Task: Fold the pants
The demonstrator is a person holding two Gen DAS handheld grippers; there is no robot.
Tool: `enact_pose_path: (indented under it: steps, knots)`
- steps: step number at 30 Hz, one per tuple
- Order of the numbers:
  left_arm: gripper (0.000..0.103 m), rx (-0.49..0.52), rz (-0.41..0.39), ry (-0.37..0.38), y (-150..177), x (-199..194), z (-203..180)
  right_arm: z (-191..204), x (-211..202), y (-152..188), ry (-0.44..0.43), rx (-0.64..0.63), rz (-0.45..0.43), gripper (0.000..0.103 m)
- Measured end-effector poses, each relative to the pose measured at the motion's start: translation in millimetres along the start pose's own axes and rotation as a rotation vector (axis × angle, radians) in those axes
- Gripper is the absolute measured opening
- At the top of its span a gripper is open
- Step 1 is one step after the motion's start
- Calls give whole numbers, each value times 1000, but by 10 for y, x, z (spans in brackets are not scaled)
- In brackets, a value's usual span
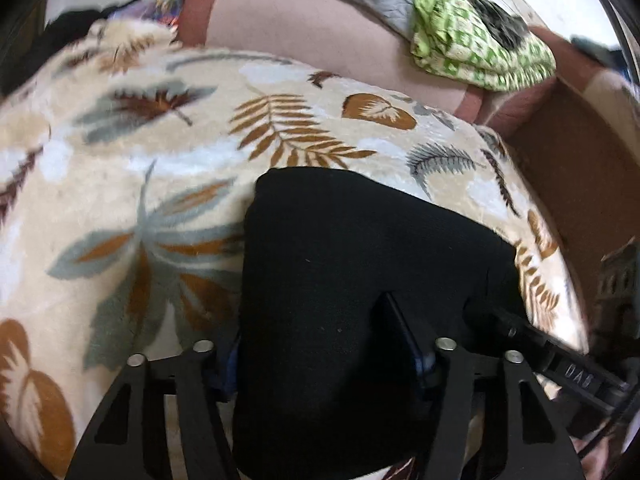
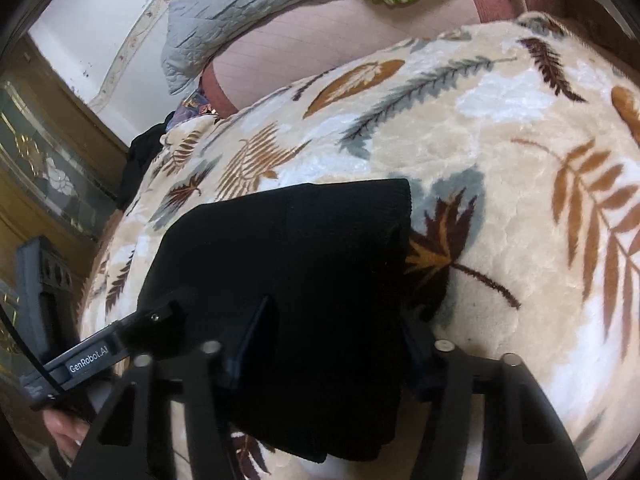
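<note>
Basically left wrist view: left gripper [image 1: 320, 344] jaws spread wide around black pants [image 1: 360, 248], folded on leaf blanket [image 1: 160, 160]. Right wrist view: right gripper [image 2: 328, 344] likewise wide, straddling the pants. Late fold; next probably release or final tidy.

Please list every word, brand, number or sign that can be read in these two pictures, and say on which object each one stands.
"GenRobot.AI": white label on the side of the left gripper, seen in the right wrist view.
"DAS", or similar: embossed, upside-down letters on the bar of the right gripper, seen in the left wrist view; not clearly readable.
No text shows on the black pants or the leaf-print blanket.
</note>
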State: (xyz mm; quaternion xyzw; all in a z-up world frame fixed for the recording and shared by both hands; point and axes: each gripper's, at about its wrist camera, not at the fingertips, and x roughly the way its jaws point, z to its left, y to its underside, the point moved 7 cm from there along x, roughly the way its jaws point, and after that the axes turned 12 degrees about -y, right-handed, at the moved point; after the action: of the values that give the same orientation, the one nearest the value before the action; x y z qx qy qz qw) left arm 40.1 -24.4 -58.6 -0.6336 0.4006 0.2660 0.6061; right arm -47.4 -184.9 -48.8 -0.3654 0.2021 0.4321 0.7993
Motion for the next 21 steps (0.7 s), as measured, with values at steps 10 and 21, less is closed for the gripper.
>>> enact_pose_path:
  steps: [10,21]
  knots:
    - [36,37,-84,-20,-206,-393,-73,345,-263,-277,5,-100,-64,38]
    - [36,36,-171,-56,-727,-545,63,659,-85,-904,-23,-161,-116,38]
